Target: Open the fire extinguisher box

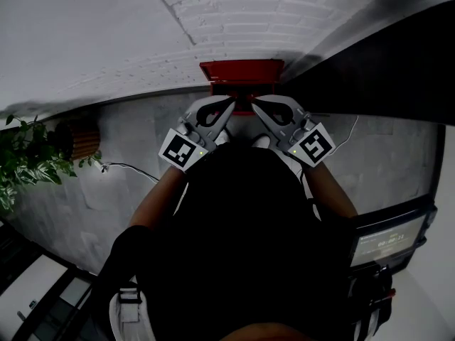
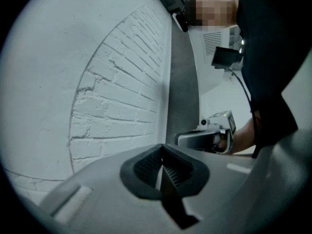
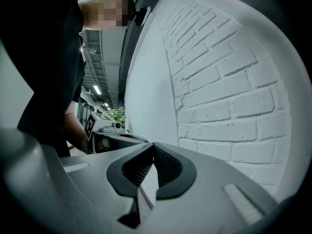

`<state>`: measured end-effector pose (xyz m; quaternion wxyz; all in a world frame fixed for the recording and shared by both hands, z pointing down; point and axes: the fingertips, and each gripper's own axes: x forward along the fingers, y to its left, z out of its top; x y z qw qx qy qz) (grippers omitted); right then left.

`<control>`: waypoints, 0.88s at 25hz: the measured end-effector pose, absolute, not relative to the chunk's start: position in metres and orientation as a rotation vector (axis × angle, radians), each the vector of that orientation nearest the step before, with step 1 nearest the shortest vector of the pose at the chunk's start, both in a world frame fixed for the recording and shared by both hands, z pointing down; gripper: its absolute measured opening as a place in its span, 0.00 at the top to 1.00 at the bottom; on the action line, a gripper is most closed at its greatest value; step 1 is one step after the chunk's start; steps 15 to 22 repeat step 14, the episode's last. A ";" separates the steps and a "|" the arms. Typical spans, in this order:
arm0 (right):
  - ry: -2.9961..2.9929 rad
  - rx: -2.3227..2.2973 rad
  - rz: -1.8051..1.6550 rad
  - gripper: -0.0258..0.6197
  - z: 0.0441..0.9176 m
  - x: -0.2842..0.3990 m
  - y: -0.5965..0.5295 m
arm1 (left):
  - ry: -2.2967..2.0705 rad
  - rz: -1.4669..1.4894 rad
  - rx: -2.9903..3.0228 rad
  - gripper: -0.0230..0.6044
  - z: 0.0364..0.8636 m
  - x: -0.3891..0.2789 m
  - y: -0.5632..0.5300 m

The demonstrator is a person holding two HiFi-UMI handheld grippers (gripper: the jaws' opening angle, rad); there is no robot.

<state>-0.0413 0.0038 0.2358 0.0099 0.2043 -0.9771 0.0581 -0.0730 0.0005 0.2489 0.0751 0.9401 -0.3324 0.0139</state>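
left gripper (image 1: 231,103) just short of the red box (image 1: 242,72), jaws pressed together on nothing; right gripper (image 1: 254,102) beside it, likewise closed and empty; white brick wall (image 1: 234,20) behind the box; i'd keep both tips level at its front edge; contents unseen, open or not unclear

Brick wall (image 1: 234,20) apparently right behind box (image 1: 242,73)

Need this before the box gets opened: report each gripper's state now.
Left gripper: closed, holding nothing.
Right gripper: closed, holding nothing.
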 end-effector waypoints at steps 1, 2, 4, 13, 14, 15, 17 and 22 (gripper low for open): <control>-3.053 0.641 0.187 0.94 0.236 -0.041 0.003 | -0.992 0.046 2.823 0.96 0.250 -0.072 0.001; -3.053 0.644 0.193 0.94 0.236 -0.041 0.003 | -0.987 0.049 2.824 0.96 0.250 -0.072 0.001; -3.049 0.650 0.200 0.94 0.238 -0.040 0.003 | -0.979 0.054 2.825 0.96 0.252 -0.071 0.001; -3.060 0.677 0.197 0.94 0.235 -0.037 0.001 | -0.955 0.057 2.840 0.96 0.251 -0.065 0.001; -3.063 0.680 0.197 0.94 0.235 -0.037 0.001 | -0.954 0.059 2.839 0.96 0.251 -0.064 0.001; -3.063 0.680 0.197 0.94 0.235 -0.037 0.001 | -0.954 0.059 2.839 0.96 0.251 -0.064 0.001; -3.063 0.680 0.197 0.94 0.235 -0.037 0.001 | -0.954 0.059 2.839 0.96 0.251 -0.064 0.001; -3.063 0.680 0.197 0.94 0.235 -0.037 0.001 | -0.954 0.059 2.839 0.96 0.251 -0.064 0.001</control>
